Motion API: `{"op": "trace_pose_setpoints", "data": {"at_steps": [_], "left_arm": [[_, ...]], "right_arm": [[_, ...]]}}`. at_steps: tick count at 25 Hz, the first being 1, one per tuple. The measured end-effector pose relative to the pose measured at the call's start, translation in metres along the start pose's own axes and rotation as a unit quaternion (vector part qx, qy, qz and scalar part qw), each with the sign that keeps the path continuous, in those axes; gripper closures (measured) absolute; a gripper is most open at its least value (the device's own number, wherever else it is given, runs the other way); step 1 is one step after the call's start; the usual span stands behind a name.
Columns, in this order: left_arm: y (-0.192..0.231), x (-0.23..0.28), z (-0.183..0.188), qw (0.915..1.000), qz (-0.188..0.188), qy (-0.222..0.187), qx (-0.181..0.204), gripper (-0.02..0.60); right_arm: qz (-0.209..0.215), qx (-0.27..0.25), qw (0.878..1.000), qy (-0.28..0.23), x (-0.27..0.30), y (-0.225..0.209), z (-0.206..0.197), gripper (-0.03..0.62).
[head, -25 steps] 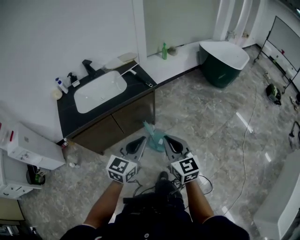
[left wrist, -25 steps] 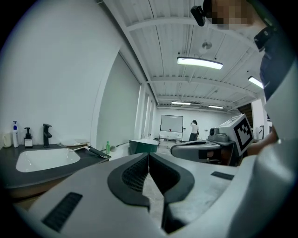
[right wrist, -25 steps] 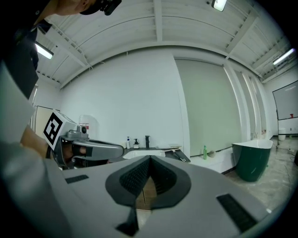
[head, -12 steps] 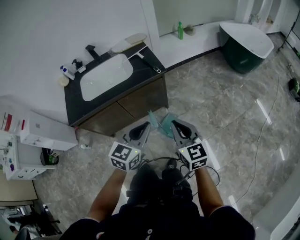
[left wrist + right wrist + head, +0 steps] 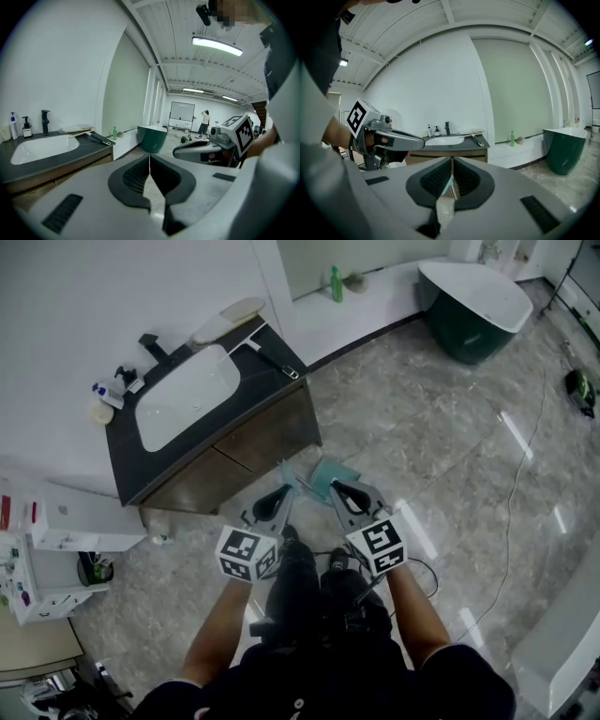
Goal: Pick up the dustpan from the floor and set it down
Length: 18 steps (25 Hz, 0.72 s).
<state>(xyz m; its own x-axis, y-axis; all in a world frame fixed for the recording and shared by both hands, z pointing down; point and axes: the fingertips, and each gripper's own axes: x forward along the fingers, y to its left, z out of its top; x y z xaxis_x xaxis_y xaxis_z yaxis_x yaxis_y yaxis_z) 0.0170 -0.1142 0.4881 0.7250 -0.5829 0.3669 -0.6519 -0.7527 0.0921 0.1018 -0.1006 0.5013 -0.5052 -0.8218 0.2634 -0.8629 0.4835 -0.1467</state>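
Note:
A teal dustpan [image 5: 328,472] lies on the marble floor just in front of the vanity cabinet, its handle [image 5: 287,473] pointing left. My left gripper [image 5: 281,495] hovers just short of the handle, jaws shut and empty. My right gripper [image 5: 339,489] is beside it, right at the pan's near edge, also shut with nothing held. In the left gripper view the jaws [image 5: 149,157] meet at the tip and the right gripper [image 5: 197,151] shows at the right. The right gripper view shows its shut jaws [image 5: 452,160] with a teal sliver of the dustpan [image 5: 447,187] behind them.
A dark vanity with a white sink [image 5: 187,395] and wooden cabinet doors [image 5: 253,451] stands close ahead on the left. A green bathtub [image 5: 473,296] is at the far right. A cable [image 5: 511,484] runs over the floor to the right. White boxes [image 5: 75,517] sit at the left.
Both grippers have sunk and moved forward, closer to the dustpan. Their jaws stay shut. The dustpan has not moved.

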Motion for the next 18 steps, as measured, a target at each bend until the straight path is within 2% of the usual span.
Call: {"op": "trace_pose_setpoints", "data": {"at_steps": [6,10,13,18], "left_arm": [[0.009,0.008,-0.02,0.9996,-0.003,0.018,-0.02,0.566],[0.027,0.017,-0.04,0.9988,0.004,0.038,-0.032,0.566],[0.045,0.022,-0.056,0.9977,0.01,0.055,-0.038,0.566],[0.07,0.029,-0.081,0.9955,0.023,0.069,-0.06,0.568]], "right_arm": [[0.021,-0.01,0.998,0.062,0.033,-0.01,-0.041,0.587],[0.065,-0.019,0.994,0.091,0.073,-0.019,-0.075,0.585],[0.106,-0.028,0.986,0.128,0.11,-0.021,-0.105,0.48],[0.168,-0.068,0.963,0.198,0.161,-0.022,-0.162,0.441]]}}
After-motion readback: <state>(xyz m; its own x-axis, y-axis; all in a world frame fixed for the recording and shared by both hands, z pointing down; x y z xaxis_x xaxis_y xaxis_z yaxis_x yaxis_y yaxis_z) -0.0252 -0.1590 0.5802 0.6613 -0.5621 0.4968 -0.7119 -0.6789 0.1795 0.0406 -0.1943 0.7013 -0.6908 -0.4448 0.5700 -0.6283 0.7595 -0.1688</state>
